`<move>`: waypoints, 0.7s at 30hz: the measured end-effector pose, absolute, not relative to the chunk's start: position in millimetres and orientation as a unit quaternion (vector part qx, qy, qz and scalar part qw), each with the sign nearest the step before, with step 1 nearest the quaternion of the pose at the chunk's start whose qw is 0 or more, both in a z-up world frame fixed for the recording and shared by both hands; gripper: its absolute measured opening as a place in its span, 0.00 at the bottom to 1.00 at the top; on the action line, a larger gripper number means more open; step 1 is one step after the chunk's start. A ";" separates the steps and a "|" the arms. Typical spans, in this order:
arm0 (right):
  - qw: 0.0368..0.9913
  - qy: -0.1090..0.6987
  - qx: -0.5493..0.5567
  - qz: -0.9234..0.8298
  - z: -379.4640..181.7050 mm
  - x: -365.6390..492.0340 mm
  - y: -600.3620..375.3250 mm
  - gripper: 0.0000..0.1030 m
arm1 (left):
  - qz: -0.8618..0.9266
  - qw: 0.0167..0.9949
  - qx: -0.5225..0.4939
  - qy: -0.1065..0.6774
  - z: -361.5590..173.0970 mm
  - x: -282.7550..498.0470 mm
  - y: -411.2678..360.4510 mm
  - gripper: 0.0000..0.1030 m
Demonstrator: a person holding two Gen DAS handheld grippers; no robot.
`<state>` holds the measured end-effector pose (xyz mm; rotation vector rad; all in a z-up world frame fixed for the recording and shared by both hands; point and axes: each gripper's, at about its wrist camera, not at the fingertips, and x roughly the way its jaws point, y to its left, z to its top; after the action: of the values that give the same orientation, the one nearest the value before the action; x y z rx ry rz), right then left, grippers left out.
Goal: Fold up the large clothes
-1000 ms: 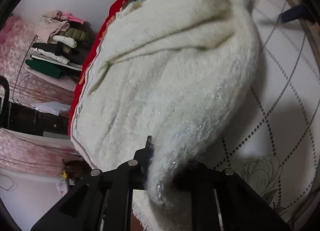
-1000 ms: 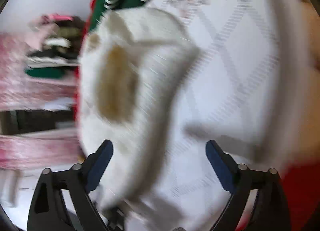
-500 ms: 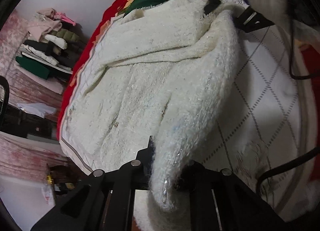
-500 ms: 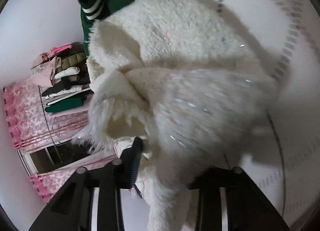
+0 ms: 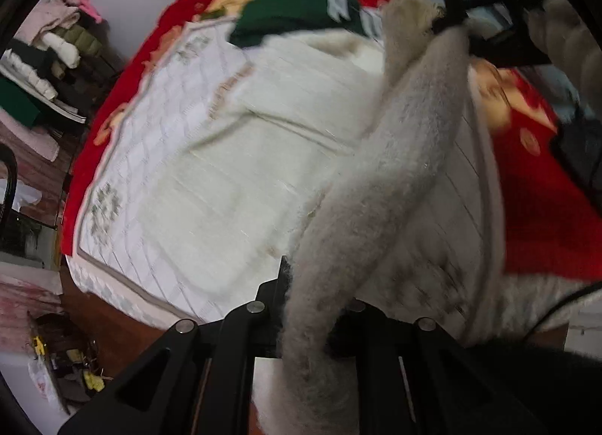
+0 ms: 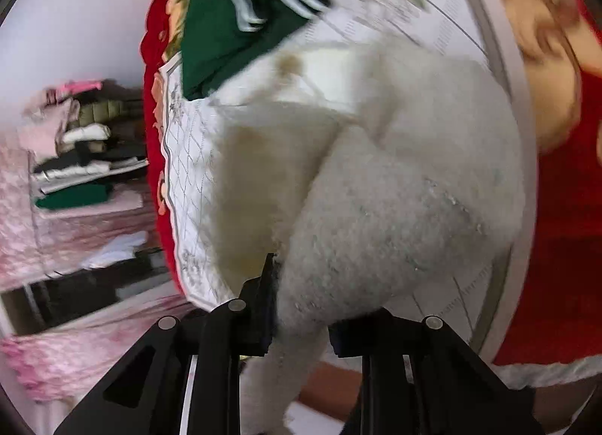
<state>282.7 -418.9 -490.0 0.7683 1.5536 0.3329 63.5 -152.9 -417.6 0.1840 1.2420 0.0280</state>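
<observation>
Across the quilt (image 5: 158, 186), the sweater (image 5: 395, 179) stretched from left claw (image 5: 312, 307) ahead-right to right claw (image 6: 301, 295); both clamped fleece.

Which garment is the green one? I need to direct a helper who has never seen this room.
On the bed with the red blanket border, look past the fluffy white garment. The green garment lies crumpled there, the only dark green item with white stripes.
</observation>
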 end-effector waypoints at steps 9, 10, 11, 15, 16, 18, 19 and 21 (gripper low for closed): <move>0.661 0.673 0.302 0.135 -512.9 375.1 -258.8 0.21 | 0.074 0.815 0.001 0.575 -474.9 173.3 14.7 0.15; 0.660 0.677 0.298 0.131 -524.1 390.0 -234.2 0.21 | 0.076 0.808 -0.016 0.584 -491.6 188.4 34.8 0.15; 0.662 0.682 0.287 0.124 -537.8 402.8 -212.7 0.21 | 0.073 0.803 -0.035 0.590 -503.1 195.2 48.4 0.17; 0.650 0.705 0.257 0.117 -585.8 428.0 -169.6 0.38 | 0.091 0.786 -0.102 0.603 -542.7 210.3 100.5 0.40; 0.651 0.702 0.263 0.122 -588.4 430.2 -166.6 0.51 | 0.096 0.782 -0.118 0.605 -547.1 209.0 113.6 0.49; 0.650 0.686 0.288 0.153 -581.4 433.6 -161.2 0.70 | 0.116 0.782 -0.139 0.597 -543.4 200.9 133.4 0.71; 0.649 0.671 0.310 0.184 -570.6 432.0 -164.2 0.72 | 0.129 0.782 -0.153 0.590 -537.1 191.7 144.9 0.71; 0.646 0.641 0.346 0.228 -545.4 424.2 -177.9 0.72 | 0.144 0.782 -0.171 0.582 -527.2 176.7 156.2 0.72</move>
<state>424.2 -177.9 -545.4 0.7872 1.4573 0.5197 176.7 156.2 -527.2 -0.3700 1.2564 0.3116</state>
